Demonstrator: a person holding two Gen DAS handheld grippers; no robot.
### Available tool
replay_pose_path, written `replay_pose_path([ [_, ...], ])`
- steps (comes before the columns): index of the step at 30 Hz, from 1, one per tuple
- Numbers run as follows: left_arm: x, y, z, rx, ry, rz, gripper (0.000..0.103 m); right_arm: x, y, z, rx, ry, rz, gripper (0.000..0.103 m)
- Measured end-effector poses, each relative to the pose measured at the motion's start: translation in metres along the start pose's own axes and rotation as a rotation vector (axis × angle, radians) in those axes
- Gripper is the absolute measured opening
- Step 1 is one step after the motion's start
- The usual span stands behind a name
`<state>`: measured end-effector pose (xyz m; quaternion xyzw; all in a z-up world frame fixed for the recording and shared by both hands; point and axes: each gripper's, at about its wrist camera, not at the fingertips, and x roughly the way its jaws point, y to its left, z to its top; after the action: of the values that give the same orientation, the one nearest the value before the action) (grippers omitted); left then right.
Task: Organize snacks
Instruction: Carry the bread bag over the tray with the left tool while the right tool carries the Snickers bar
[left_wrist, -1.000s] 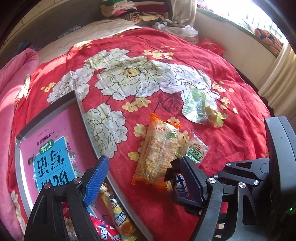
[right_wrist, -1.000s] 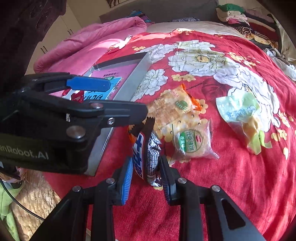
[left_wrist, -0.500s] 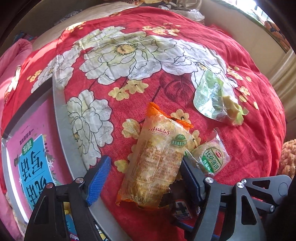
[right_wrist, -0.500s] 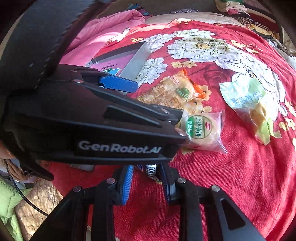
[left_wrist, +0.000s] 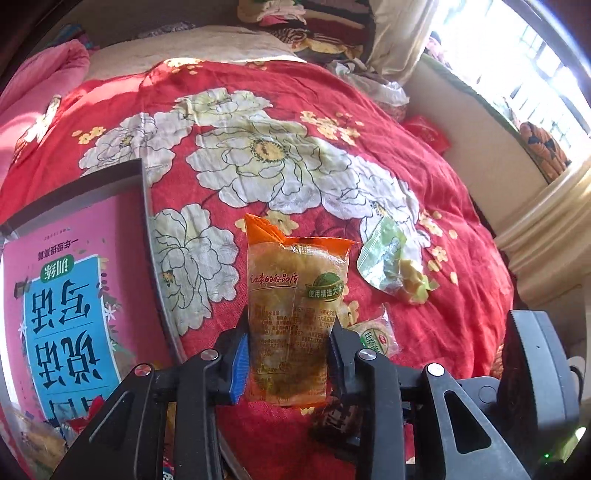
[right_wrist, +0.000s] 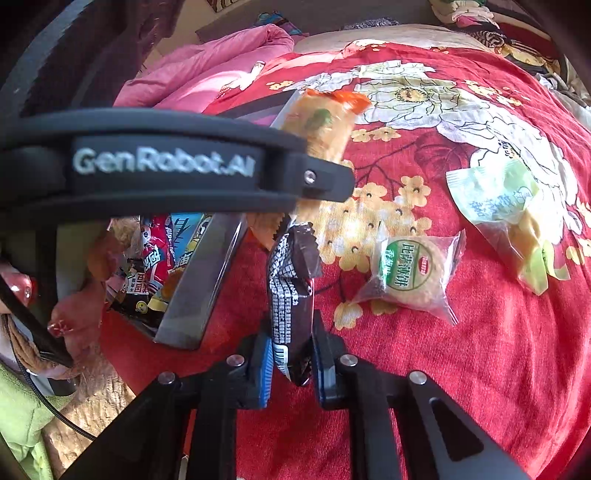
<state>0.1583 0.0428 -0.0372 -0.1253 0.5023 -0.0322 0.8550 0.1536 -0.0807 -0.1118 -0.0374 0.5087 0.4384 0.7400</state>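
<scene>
My left gripper (left_wrist: 287, 360) is shut on an orange cracker packet (left_wrist: 295, 310) and holds it lifted above the red bedspread; the packet also shows in the right wrist view (right_wrist: 321, 125) behind the left gripper's body. My right gripper (right_wrist: 291, 365) is shut on a dark brown snack bar (right_wrist: 290, 288), held upright. A round biscuit in clear wrap (right_wrist: 410, 273) and a pale green packet (right_wrist: 506, 206) lie on the bedspread to the right; both also show in the left wrist view, the biscuit (left_wrist: 375, 338) and the green packet (left_wrist: 388, 262).
A grey tray (left_wrist: 147, 221) lies at the left with a pink book (left_wrist: 70, 295) and several snack packets (right_wrist: 155, 258) in it. The left gripper's body (right_wrist: 166, 162) blocks much of the right wrist view. Pink quilt (right_wrist: 207, 70) behind, window ledge (left_wrist: 480, 122) at right.
My left gripper has closed on the orange cracker packet and lifted it off the bedspread. My right gripper still holds the dark snack bar.
</scene>
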Motion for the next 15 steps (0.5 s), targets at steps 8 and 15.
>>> replay_pose_path([
  [8,-0.058,0.022,-0.002,-0.068,-0.119,-0.008,0.036,-0.023,-0.004,0.003,0.019,-0.081,0.038,0.018],
  [15,-0.110,0.050,-0.017,-0.130,-0.210,0.022,0.036,-0.041,0.014,0.009,-0.015,-0.160,0.081,0.018],
])
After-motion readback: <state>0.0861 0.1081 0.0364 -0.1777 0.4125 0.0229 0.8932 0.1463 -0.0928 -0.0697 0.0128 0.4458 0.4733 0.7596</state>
